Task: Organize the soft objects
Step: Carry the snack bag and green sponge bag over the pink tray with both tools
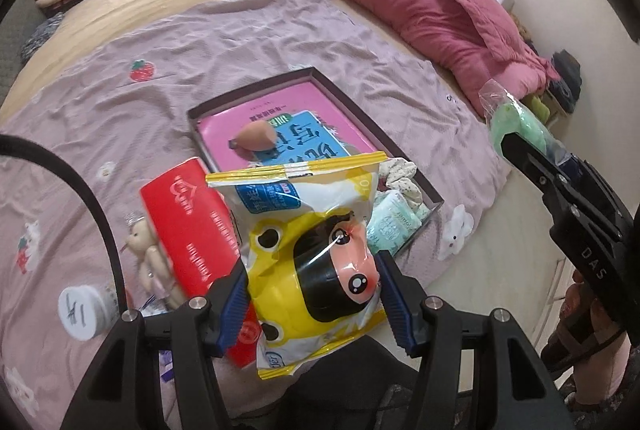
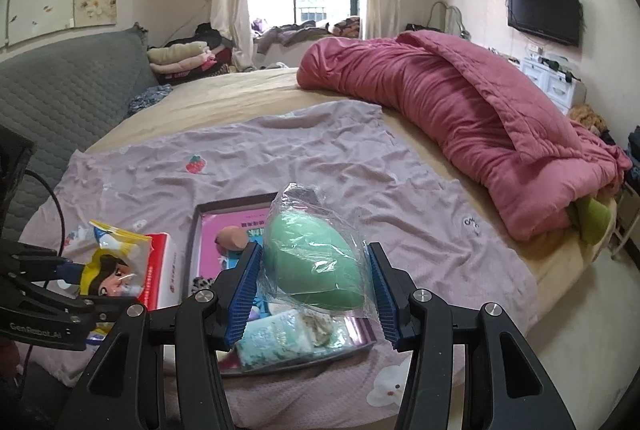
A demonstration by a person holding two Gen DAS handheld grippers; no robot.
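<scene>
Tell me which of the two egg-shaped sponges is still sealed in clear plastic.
The green sponge, clamped in the right gripper, is wrapped in crinkled clear plastic. The peach sponge lies bare inside the box.

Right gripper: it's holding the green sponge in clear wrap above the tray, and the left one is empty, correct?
Not quite. The left gripper is not empty: its pads clamp a yellow cartoon packet, as the left wrist view shows. The rest stands: the right gripper holds the green sponge in clear wrap above the tray.
</scene>
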